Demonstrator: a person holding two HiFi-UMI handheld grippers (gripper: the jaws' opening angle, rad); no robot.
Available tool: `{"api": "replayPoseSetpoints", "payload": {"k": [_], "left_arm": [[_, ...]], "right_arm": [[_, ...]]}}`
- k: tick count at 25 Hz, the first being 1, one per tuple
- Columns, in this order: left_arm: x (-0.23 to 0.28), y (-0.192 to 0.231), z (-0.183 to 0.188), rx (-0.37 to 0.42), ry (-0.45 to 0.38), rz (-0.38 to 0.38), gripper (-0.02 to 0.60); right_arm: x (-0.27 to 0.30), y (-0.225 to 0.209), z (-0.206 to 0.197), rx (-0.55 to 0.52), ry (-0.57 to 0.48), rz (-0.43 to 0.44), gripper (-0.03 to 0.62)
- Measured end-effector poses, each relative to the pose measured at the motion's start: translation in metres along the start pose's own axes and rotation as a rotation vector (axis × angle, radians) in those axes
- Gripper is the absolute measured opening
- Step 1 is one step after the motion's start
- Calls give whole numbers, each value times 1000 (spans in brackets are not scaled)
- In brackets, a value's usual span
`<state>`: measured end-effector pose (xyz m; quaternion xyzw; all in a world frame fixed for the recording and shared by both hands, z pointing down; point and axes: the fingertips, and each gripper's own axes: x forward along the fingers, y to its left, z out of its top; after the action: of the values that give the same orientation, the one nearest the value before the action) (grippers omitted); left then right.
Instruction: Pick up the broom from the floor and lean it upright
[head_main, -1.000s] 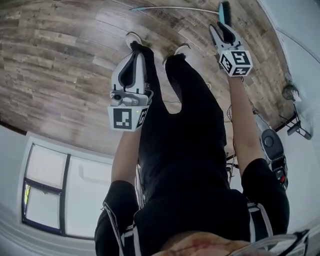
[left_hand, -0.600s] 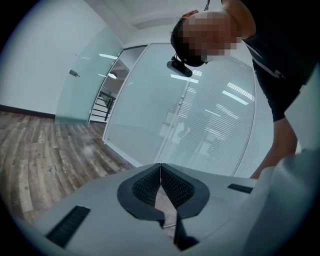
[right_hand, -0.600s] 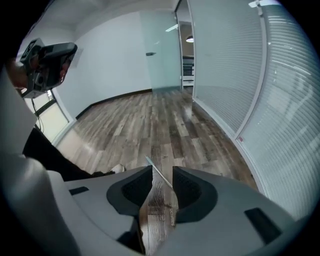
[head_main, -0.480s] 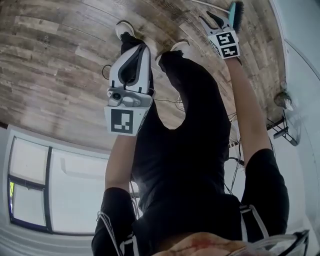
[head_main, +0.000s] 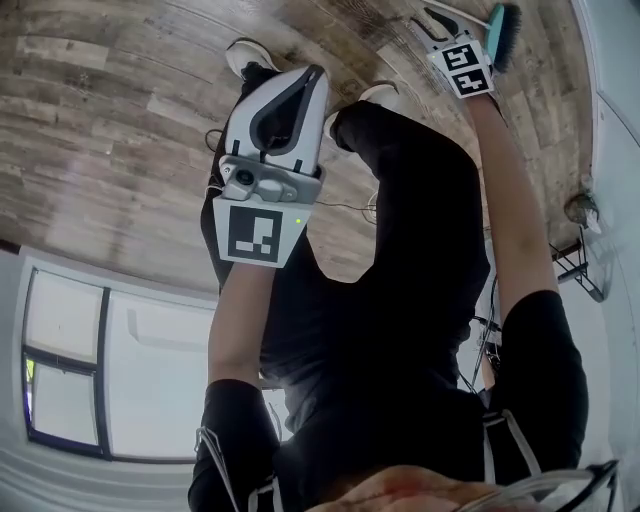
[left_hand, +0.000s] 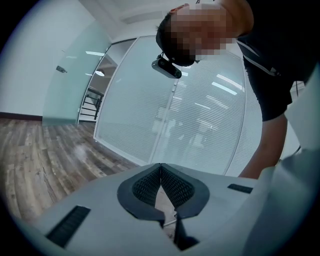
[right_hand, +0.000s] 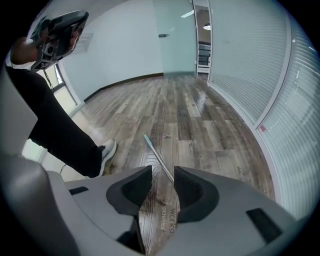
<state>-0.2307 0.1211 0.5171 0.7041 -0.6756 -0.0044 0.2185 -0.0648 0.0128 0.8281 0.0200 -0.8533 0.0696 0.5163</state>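
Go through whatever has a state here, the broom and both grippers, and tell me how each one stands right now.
Broom: lying flat on the wooden floor, not gripped.
Left gripper: shut, nothing between its jaws.
Right gripper: open, pointed down at the broom's handle, pads not on it.

One broom (head_main: 503, 35) lies on the wooden floor (head_main: 110, 120), near its right edge in the head view. Two claws: a left claw (left_hand: 160, 166) and a right claw (right_hand: 163, 171). Two pale shoes — one shoe (head_main: 246, 56), a second shoe (head_main: 380, 93). One person (head_main: 400, 300) — wearing both shoes, holding both claws.
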Motion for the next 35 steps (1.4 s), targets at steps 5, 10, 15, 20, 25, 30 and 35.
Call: {"api": "replayPoseSetpoints", "payload": {"k": [5,10,15,20,25,30,35], "left_arm": [[10,12,-31,-30,11,40,18],[28,21,-48,-22,32,-3,18],[34,44,-48,52,5,1,18],[45,78,-45,29,-11,7,18],[42,81,-49,12,-4,12,18],[38,77,-54,-4,10,8,18],[36,77,-59,-21,22,6,18]], "right_arm": [[44,-21,-27,-28,24,-13,133],[90,-31,-63,-81,92,-2,133],[139,-34,-83,-94,153,53,140],[185,-45,-85,-94,212,66,140],[203,-48,-96,-195,273,67,140],[206,-52,-116,-217,322,44,140],[219,-55,-140,-330,387,57,140]]}}
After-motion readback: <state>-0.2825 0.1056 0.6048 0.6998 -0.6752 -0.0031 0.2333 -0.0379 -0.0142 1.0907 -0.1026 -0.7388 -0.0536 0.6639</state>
